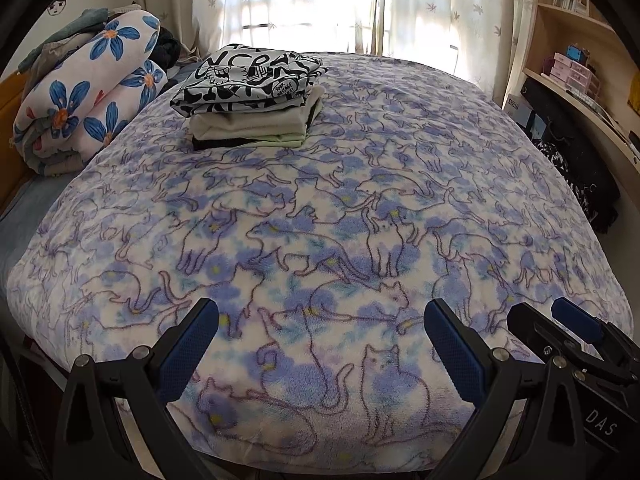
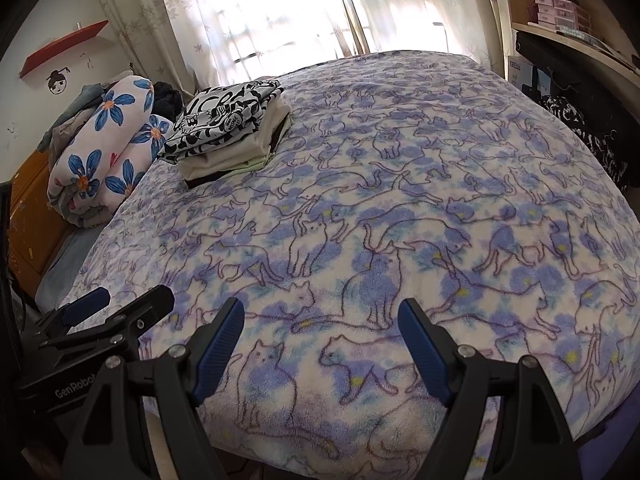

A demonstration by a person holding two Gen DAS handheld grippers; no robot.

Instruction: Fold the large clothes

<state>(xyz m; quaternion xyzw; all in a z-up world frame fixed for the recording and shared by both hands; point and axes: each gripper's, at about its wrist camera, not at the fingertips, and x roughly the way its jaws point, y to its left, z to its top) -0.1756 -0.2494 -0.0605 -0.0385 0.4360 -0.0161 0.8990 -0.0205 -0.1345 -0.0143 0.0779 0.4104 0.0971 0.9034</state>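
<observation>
A stack of folded clothes lies on the far left part of the bed, topped by a black-and-white printed garment; it also shows in the right wrist view. The bed is covered by a fleece blanket with blue cat drawings. My left gripper is open and empty above the near edge of the bed. My right gripper is open and empty beside it; it shows at the lower right of the left wrist view. The left gripper shows at the lower left of the right wrist view.
A rolled flowered quilt lies at the left side of the bed with darker clothes behind it. Wooden shelves with boxes and black bags stand along the right. Curtains hang behind the bed.
</observation>
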